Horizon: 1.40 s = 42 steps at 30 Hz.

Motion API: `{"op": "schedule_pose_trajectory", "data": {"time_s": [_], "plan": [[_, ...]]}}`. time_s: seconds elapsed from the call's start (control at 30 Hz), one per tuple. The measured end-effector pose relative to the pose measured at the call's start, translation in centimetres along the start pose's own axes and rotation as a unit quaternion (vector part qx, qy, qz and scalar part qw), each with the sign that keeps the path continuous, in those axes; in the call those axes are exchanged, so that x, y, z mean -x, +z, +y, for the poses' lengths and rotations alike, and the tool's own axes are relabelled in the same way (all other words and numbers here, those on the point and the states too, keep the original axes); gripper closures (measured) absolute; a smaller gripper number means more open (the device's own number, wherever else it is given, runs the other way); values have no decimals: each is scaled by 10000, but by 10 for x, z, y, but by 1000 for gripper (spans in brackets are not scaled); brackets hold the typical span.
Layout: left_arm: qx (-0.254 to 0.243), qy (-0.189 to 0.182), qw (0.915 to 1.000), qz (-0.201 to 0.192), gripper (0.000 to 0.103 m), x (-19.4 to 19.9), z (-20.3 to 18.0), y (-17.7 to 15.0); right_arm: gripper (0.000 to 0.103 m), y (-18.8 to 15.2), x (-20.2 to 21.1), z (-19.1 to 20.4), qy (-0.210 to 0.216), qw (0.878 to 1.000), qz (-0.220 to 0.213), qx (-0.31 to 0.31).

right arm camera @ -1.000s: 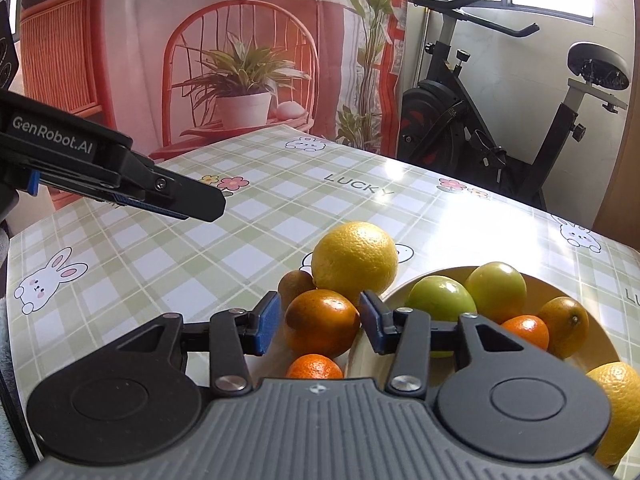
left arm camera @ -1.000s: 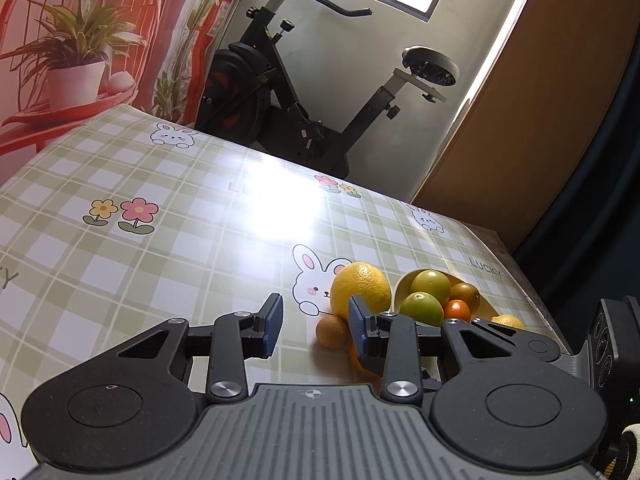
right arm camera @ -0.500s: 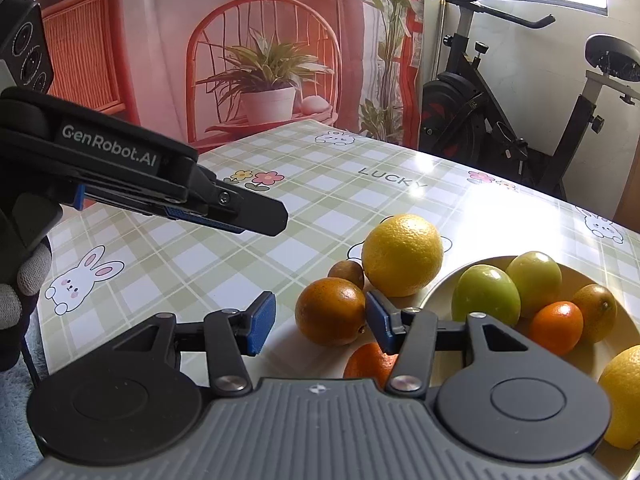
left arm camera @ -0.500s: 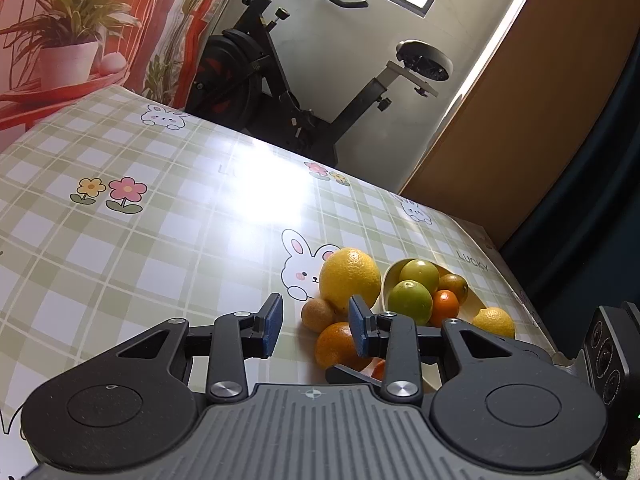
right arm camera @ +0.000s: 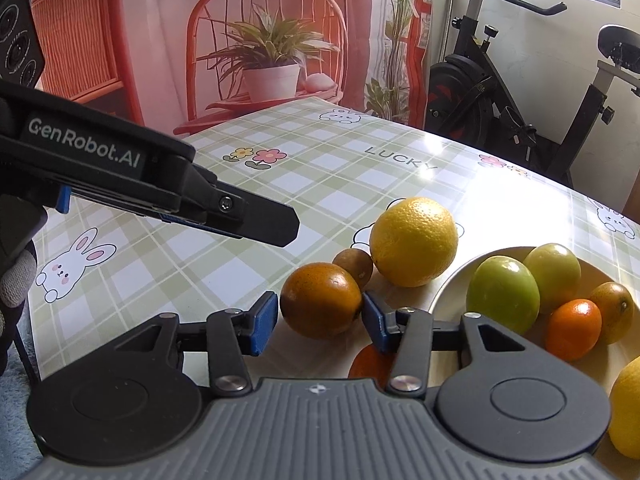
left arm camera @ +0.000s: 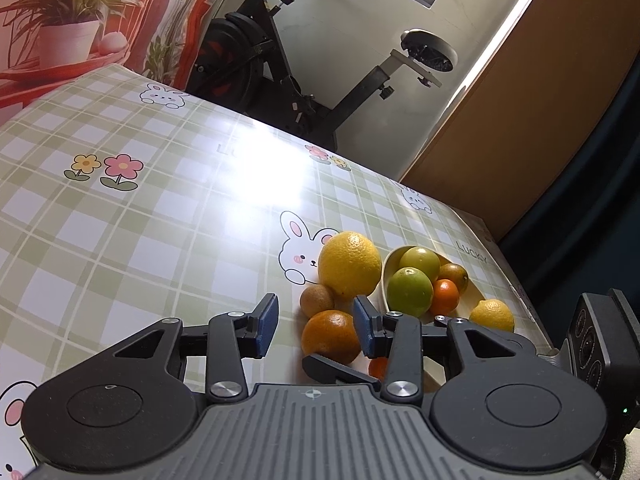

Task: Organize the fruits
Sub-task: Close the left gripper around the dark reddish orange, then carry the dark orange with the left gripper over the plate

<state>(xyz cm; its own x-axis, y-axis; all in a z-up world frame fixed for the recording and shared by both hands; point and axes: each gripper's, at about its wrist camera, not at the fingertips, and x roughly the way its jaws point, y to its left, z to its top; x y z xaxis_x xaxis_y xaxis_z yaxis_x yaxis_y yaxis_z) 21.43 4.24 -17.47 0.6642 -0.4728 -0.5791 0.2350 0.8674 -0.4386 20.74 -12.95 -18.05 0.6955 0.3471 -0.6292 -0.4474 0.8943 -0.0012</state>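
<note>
Over the last second I had drawn my right claw [right arm camera: 319,321] back from the dark orange [right arm camera: 321,300]: a second before, its blue pads sat either side of that fruit as if to take it, and now the fruit lay at the fingertips, out in front and slightly left of centre, resting on the checked surface [right arm camera: 224,276]. The right claw was spread and pinching nothing, its right pad close to the orange's side, though I could not tell whether it touched. My left claw [left arm camera: 316,322] had swung in toward the same cluster; it too was spread and empty, hanging above the surface with the dark orange showing just beyond its fingertips. The big yellow citrus [right arm camera: 414,242] and the small brown fruit [right arm camera: 354,266] sat bunched behind the orange, beside the bowl [right arm camera: 452,280] but outside it, and a small tangerine [right arm camera: 370,362] lay half hidden under my right claw. The bowl already held two green fruits and some smaller orange ones. I judged the grasp had not happened, so four fruits were left to move.
</note>
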Motion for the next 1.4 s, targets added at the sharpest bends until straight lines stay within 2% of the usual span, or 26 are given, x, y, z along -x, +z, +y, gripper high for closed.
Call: {"op": "schedule_pose_trajectory", "data": {"time_s": [0.4,0.77,1.13,1.4], "plan": [[38,-104,9995,287,57,-16,2,-11,56,-1,0,14,112,9999,-57,69],[124,50,9991,400,55,-20,9,-16,56,-2,-3,22,184,9996,-34,202],[94,47,9994,315,59,-17,9,-18,56,-2,-5,20,85,9998,-48,171],[370,64,9993,77,59,-13,20,-6,56,-1,-7,18,48,9999,-59,138]]}}
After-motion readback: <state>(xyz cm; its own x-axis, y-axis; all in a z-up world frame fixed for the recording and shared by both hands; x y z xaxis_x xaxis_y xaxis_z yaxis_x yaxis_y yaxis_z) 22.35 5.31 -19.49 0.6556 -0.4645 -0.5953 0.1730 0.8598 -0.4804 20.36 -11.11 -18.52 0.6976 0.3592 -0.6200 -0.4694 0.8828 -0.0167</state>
